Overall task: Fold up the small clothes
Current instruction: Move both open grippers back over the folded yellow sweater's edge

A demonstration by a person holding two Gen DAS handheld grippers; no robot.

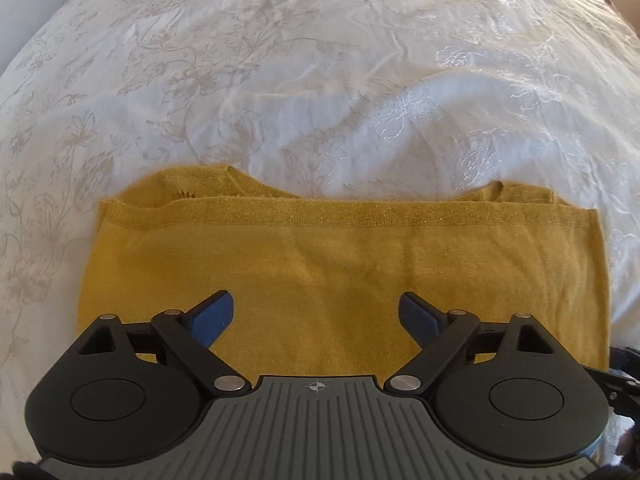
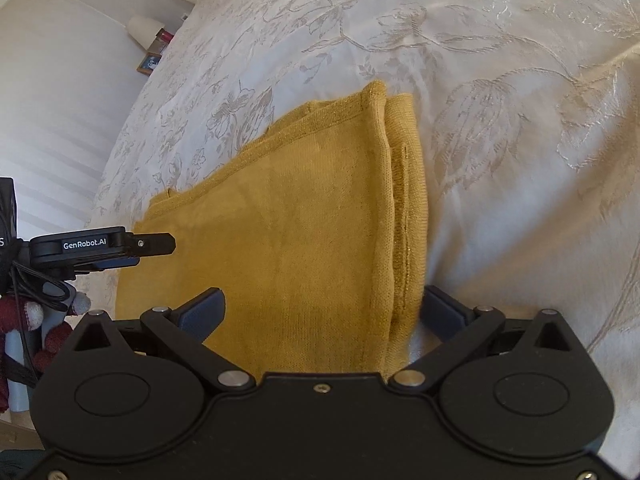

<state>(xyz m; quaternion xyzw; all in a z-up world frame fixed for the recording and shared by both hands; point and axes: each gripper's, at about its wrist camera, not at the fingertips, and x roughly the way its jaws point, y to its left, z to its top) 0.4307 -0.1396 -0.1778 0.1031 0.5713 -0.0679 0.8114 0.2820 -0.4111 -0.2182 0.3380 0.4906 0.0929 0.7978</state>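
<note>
A mustard-yellow knit garment [image 1: 304, 264] lies folded once on the white bedspread, its hem band running across the far side. My left gripper [image 1: 316, 314] is open, its blue fingers spread wide just above the garment's near part, holding nothing. In the right wrist view the same garment [image 2: 304, 216] shows from its right end, with stacked folded edges on the right. My right gripper [image 2: 320, 308] is open over that near end; its right finger [image 2: 444, 308] sits just beyond the folded edge, partly hidden by cloth. The left gripper [image 2: 120, 248] shows from the side at far left.
The bed is covered by a white bedspread [image 1: 320, 80] with embroidered flowers and shallow wrinkles. A bedside table with a lamp [image 2: 144, 30] and framed photo [image 2: 149, 63] stands beyond the bed's left edge. A stuffed toy [image 2: 36, 316] lies low at left.
</note>
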